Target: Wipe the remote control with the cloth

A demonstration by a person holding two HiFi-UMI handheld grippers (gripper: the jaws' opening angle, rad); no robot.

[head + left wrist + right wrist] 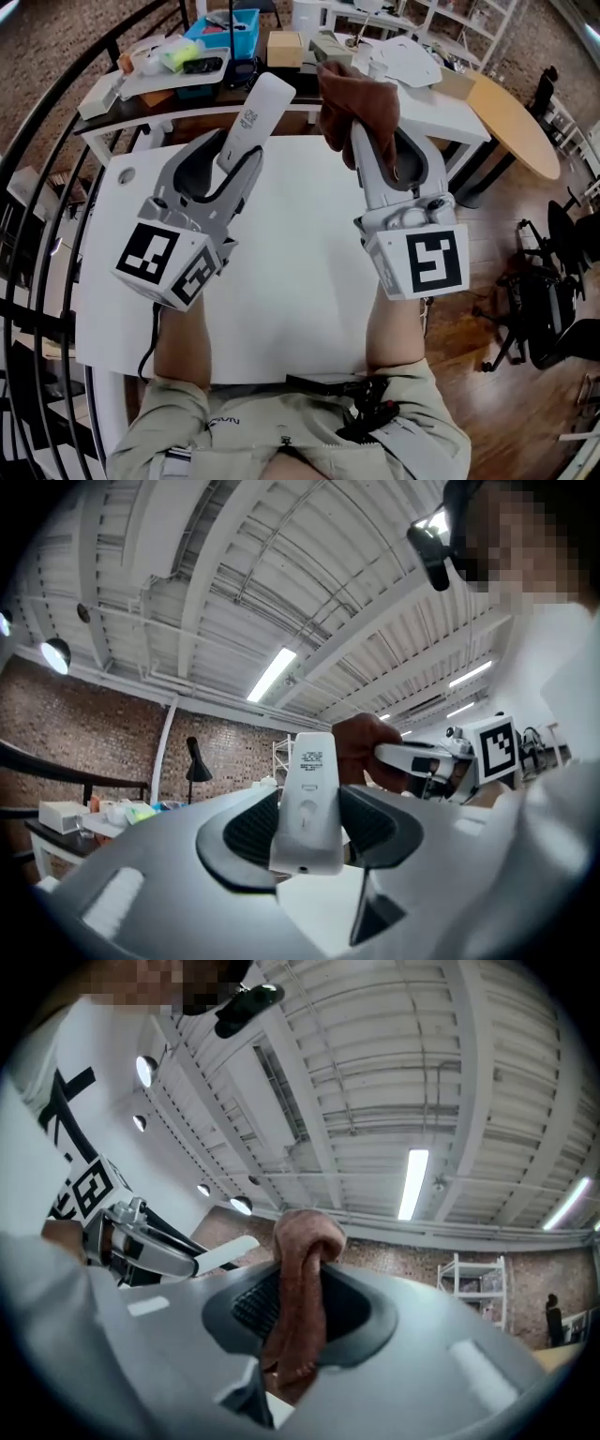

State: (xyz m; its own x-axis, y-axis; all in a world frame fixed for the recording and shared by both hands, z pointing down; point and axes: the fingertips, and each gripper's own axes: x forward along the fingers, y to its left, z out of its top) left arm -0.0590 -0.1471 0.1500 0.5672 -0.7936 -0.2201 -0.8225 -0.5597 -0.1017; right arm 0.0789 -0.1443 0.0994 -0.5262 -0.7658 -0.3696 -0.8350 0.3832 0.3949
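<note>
Left gripper (242,159) is seen clamped on the remote control (260,111). The white remote is pinched by its lower end between the dark pads (251,829). The rest of it sticks up past the jaws, tilted away from the person. A printed label is seen near its top end in the left gripper view.

Right gripper (386,155) is seen clamped on the cloth (361,105). The brown cloth is bunched between the jaws, with a fold humped over the top and a tail hanging below them.

Both grippers are held up above the white table (300,281), side by side, marker cubes toward the person. Neither the remote nor the cloth is resting on the table. In the head view the cloth is near the remote's top end, to its right, with a gap between them. No contact is seen.

Both forearms are seen under the grippers.

Behind the white table a cluttered desk (441,108) is seen, with a blue bin (230,36) and a cardboard box (284,49) on it. A round wooden table (514,122) is seen at the right.
</note>
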